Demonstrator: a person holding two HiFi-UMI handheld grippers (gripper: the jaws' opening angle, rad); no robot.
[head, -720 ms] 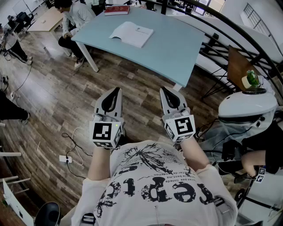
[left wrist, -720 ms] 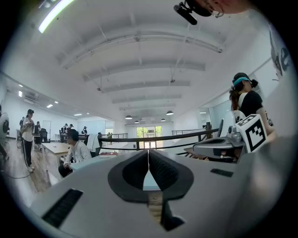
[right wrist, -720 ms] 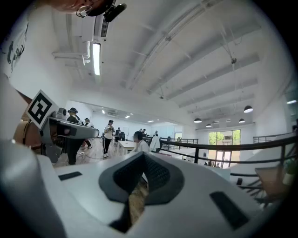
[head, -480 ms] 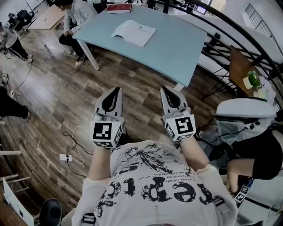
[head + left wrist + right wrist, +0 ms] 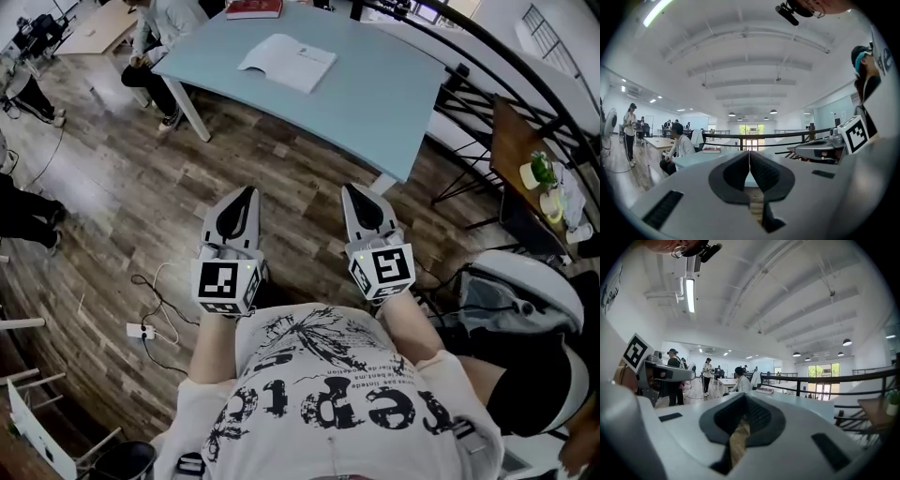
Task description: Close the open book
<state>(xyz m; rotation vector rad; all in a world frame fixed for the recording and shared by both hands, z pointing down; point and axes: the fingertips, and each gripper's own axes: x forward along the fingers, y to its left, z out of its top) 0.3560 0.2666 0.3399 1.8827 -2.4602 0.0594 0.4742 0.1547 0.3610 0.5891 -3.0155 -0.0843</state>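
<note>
The open book [image 5: 286, 61] lies pages up, white, on the light-blue table [image 5: 375, 84] at the top of the head view, well beyond both grippers. My left gripper [image 5: 249, 192] and right gripper [image 5: 351, 189] are held side by side over the wooden floor, level, pointing toward the table. Both are shut with nothing between the jaws. In the left gripper view the left gripper [image 5: 749, 152] shows its pads pressed together, with the table [image 5: 693, 159] low ahead. The right gripper [image 5: 744, 395] looks the same in the right gripper view. The open book cannot be made out in either gripper view.
A red closed book [image 5: 253, 9] lies at the table's far edge. A person [image 5: 155, 33] sits at its far left corner. A dark railing [image 5: 511, 66] runs along the right. A person under a white rounded cover [image 5: 525, 291] is close on my right. Cables and a power strip [image 5: 141, 333] lie on the floor.
Both grippers keep their place and stay shut. The table and book have slid slightly up in the head view. The person with the white cover has moved down toward the lower right.
</note>
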